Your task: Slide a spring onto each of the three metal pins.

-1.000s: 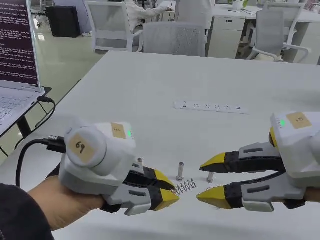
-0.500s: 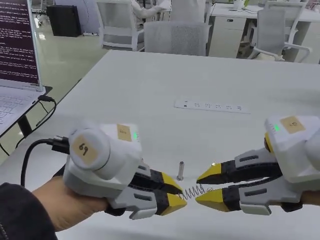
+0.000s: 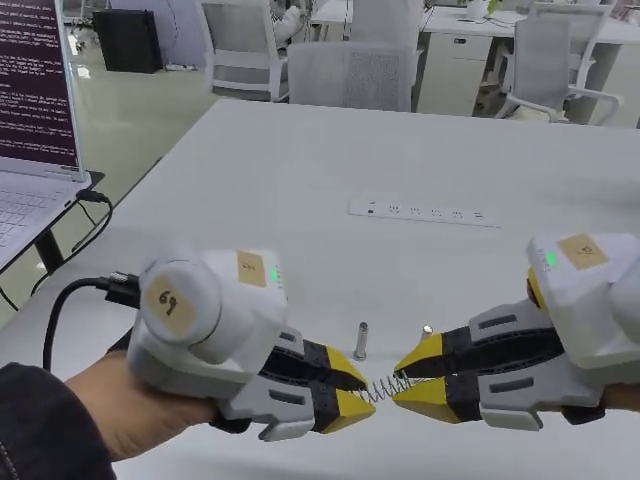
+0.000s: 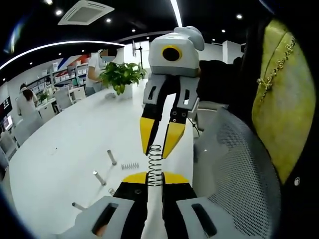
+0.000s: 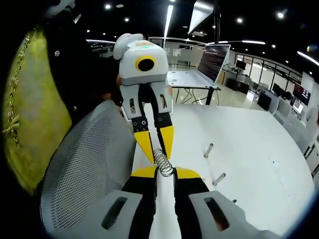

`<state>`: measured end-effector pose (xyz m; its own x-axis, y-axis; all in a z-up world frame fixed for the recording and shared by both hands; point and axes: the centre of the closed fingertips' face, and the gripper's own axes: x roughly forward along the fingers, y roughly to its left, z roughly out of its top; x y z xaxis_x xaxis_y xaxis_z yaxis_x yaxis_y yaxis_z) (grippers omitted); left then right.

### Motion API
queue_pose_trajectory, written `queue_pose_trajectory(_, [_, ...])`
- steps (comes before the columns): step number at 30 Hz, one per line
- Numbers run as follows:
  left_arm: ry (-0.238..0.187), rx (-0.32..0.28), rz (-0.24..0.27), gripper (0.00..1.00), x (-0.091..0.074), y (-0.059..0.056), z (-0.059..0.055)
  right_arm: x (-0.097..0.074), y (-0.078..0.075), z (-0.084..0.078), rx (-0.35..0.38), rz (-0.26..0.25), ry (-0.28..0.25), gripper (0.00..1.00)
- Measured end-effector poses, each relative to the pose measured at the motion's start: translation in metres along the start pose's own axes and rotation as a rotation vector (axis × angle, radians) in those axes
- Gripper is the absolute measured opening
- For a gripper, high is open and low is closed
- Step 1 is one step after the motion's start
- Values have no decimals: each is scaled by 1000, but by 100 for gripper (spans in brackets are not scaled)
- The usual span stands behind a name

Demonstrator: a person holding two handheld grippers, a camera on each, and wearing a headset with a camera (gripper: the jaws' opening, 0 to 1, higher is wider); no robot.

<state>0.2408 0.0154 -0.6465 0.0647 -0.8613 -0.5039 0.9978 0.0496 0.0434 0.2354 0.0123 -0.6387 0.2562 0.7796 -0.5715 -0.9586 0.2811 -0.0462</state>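
The right hand-held gripper has closed on the spring's free end.
You grip the spring at both ends, with the left hand-held gripper clenched on the other end. It hangs above the worktop near the nearest pin, probably to steady it for alignment. A second spring lies beside the pins.

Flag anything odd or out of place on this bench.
One thin metal coil spring spans the gap between the left gripper and the right gripper, pinched at both ends rather than sitting on a pin. A second coil spring lies loose on the table beside the short metal pins.
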Motion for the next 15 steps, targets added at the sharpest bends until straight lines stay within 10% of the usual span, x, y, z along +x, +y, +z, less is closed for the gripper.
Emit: queue_pose_trajectory(15, [29, 24, 4, 1, 6, -3, -6, 3, 7, 10, -35, 28, 25, 8])
